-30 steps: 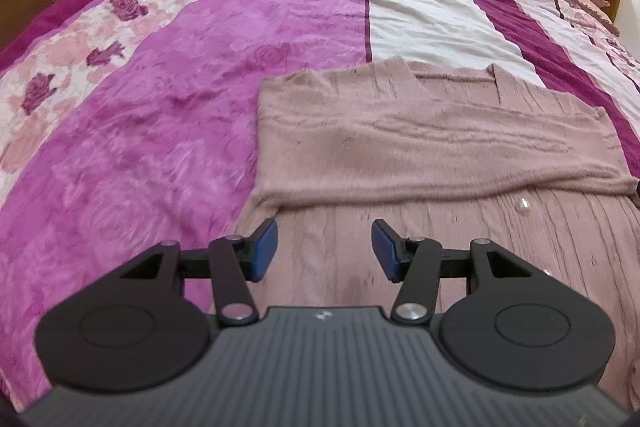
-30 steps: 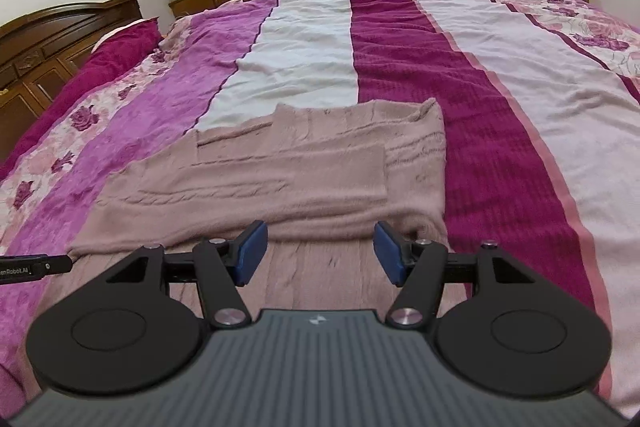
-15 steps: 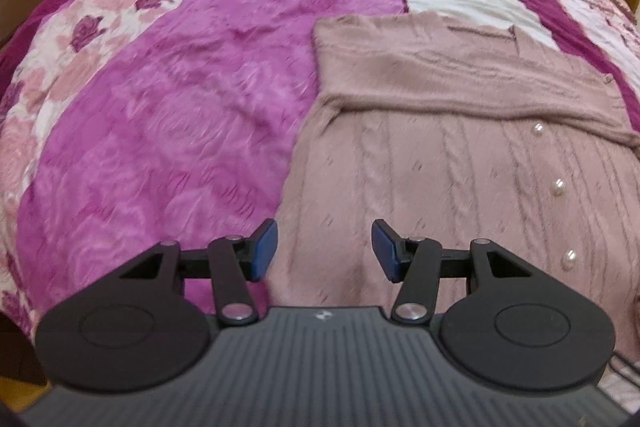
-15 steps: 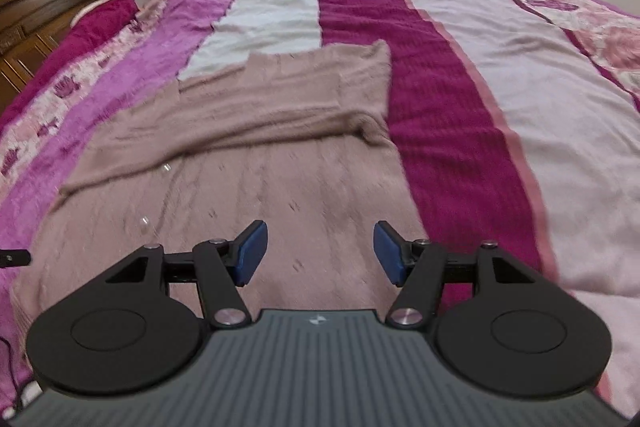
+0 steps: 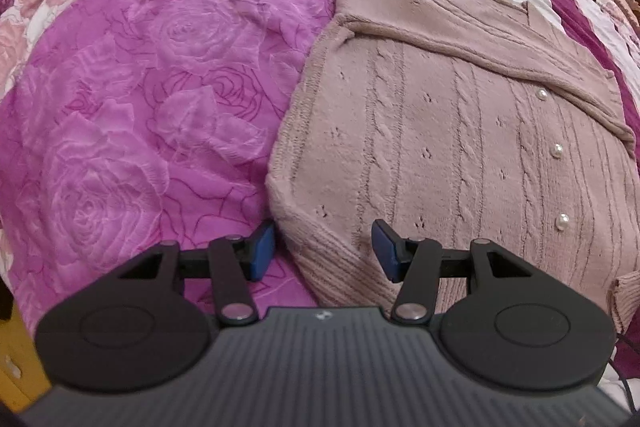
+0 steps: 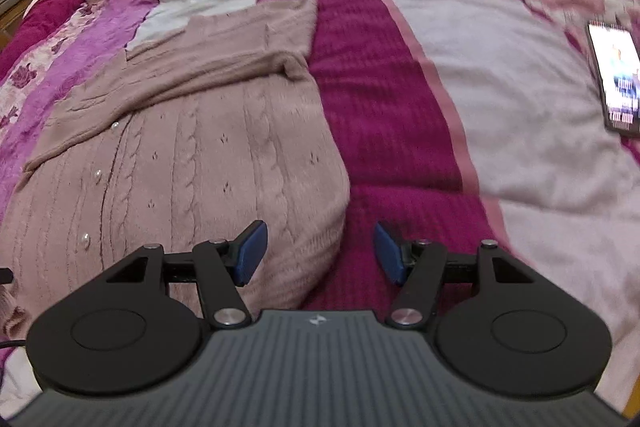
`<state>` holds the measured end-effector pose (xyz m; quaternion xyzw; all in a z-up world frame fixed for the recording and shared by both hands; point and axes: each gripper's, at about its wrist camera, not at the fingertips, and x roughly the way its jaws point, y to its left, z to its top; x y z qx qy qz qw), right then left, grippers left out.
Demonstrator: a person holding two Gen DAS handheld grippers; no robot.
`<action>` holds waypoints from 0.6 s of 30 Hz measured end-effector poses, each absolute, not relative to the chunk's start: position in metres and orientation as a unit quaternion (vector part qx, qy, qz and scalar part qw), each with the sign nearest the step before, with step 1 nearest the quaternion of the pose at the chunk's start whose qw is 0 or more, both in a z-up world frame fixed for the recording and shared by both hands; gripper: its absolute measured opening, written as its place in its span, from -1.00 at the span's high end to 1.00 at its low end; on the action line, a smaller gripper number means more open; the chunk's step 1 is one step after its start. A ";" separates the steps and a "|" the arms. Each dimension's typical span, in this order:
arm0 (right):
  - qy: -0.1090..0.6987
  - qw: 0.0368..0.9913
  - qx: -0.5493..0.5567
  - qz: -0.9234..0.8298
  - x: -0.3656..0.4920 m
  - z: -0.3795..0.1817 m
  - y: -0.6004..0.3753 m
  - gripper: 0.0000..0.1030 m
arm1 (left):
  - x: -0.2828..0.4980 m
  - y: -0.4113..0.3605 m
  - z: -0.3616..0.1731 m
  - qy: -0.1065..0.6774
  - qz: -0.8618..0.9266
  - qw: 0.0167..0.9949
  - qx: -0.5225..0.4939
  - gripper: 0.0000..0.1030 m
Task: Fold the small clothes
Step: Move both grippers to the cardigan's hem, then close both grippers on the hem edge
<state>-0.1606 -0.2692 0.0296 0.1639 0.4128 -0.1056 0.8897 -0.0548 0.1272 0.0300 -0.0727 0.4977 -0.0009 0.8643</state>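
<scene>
Dusty-pink cable-knit cardigan [image 5: 452,131] with pearl buttons [image 5: 557,149] lies flat on the striped bedspread [image 5: 132,95], sleeves folded across its upper part. Left gripper [image 5: 323,250] and right gripper [image 6: 320,252] hang half-open and empty over its hem corners.

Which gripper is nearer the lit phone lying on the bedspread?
Right. The right gripper hangs open over the dusty-pink cable-knit cardigan's hem corner on the phone's side; the left gripper, also open, is at the opposite hem corner, where no phone shows.
</scene>
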 end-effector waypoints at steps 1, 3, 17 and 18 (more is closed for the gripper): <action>0.413 0.889 0.169 -0.104 -0.162 0.028 -0.269 -0.30 | -0.054 0.126 0.029 0.498 -0.003 0.864 -0.072 -0.05; 0.415 0.889 0.167 -0.100 -0.160 0.027 -0.267 -0.39 | -0.052 0.125 0.026 0.502 -0.010 0.862 -0.072 -0.09; 0.440 0.878 0.186 -0.028 -0.146 0.015 -0.254 -0.46 | -0.045 0.113 0.014 0.513 -0.027 0.857 -0.051 -0.13; 0.439 0.878 0.187 -0.027 -0.146 0.014 -0.255 -0.46 | -0.045 0.113 0.014 0.519 -0.033 0.853 -0.056 -0.13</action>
